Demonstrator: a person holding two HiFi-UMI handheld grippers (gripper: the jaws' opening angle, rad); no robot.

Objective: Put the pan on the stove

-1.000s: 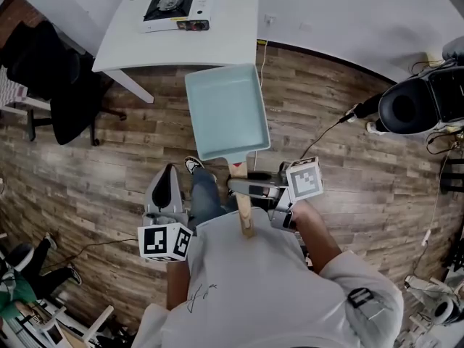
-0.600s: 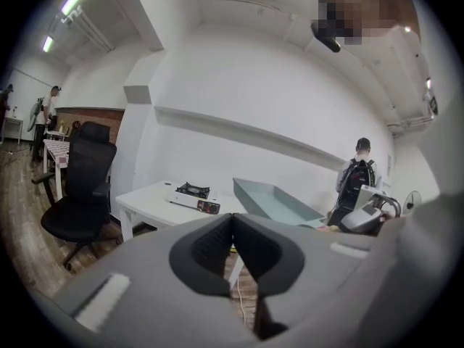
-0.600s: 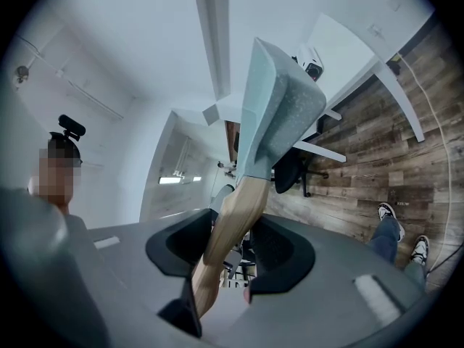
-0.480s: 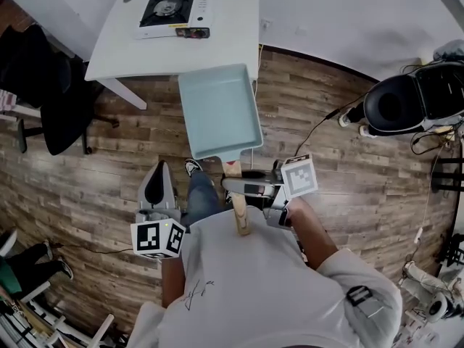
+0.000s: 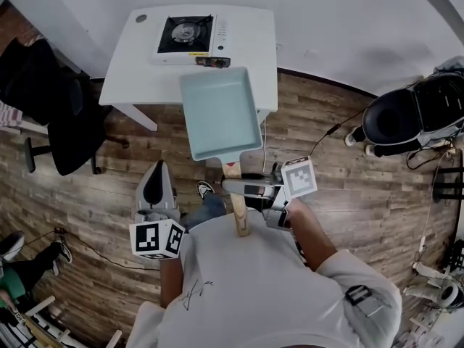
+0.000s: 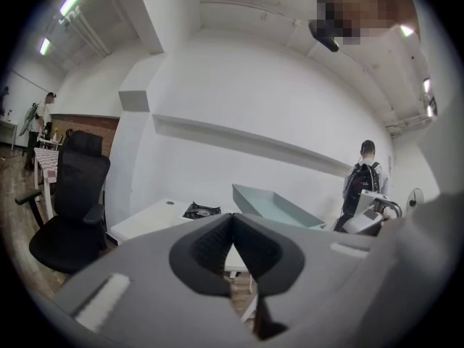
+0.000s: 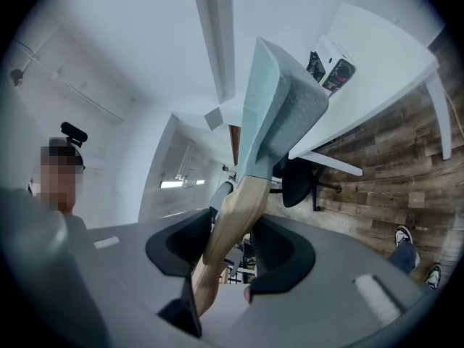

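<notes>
A pale teal rectangular pan (image 5: pixel 221 111) with a wooden handle (image 5: pixel 238 209) is held level in the air. Its far end reaches over the near edge of the white table (image 5: pixel 138 71). My right gripper (image 5: pixel 230 187) is shut on the handle, which passes between its jaws (image 7: pixel 232 223). The black-and-white portable stove (image 5: pixel 187 35) sits at the back of the table, beyond the pan. My left gripper (image 5: pixel 157 169) hangs at the left, shut and empty, away from the pan. Its own view shows the pan (image 6: pixel 279 207), the stove (image 6: pixel 201 210) and the table (image 6: pixel 148 222) ahead.
A black office chair (image 5: pixel 58 114) stands left of the table. A bulky black chair-like object (image 5: pixel 406 114) sits at the right with a cable on the wooden floor. A person with a backpack (image 6: pixel 362 183) stands in the distance.
The pan has moved forward with my right gripper. Its far end now overlaps the table's near edge, and the table and stove appear closer. The left gripper keeps its place beside the body.
</notes>
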